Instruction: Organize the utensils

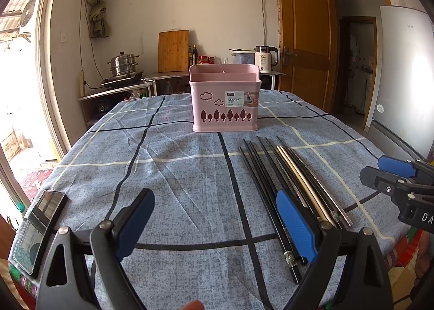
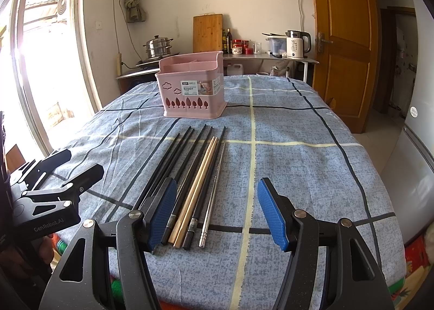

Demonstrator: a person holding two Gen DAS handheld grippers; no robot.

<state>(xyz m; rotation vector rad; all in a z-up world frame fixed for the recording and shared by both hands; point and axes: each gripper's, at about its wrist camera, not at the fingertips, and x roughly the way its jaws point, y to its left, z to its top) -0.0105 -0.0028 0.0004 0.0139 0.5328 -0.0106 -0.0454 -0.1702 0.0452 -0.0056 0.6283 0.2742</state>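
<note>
Left wrist view: left gripper (image 1: 217, 224) low over the blue checked tablecloth (image 1: 176, 174), jaws spread wide, nothing between them. Its right blue pad (image 1: 295, 228) sits above the near ends of the chopsticks (image 1: 287, 185); contact cannot be judged. The chopsticks lie in a loose row, mostly black, one pale wooden pair and a metal pair on the right side, tips toward the pink basket (image 1: 225, 98). Basket stands upright farther back on the table, inner dividers visible, label on its front. A phone (image 1: 38, 231) lies at the left table edge. Right gripper (image 1: 401, 182) enters from the right, beside the chopsticks, jaws apart.

Right wrist view: right gripper (image 2: 217, 215) hovers above the cloth (image 2: 298, 160), jaws wide apart and empty. The left pad (image 2: 161, 212) overlaps the black chopsticks (image 2: 190, 174); the wooden and metal pairs' near ends lie between the fingers. Basket (image 2: 191, 87) beyond the chopstick tips, slightly left. Left gripper (image 2: 62, 174) at far left, off the chopsticks
</note>
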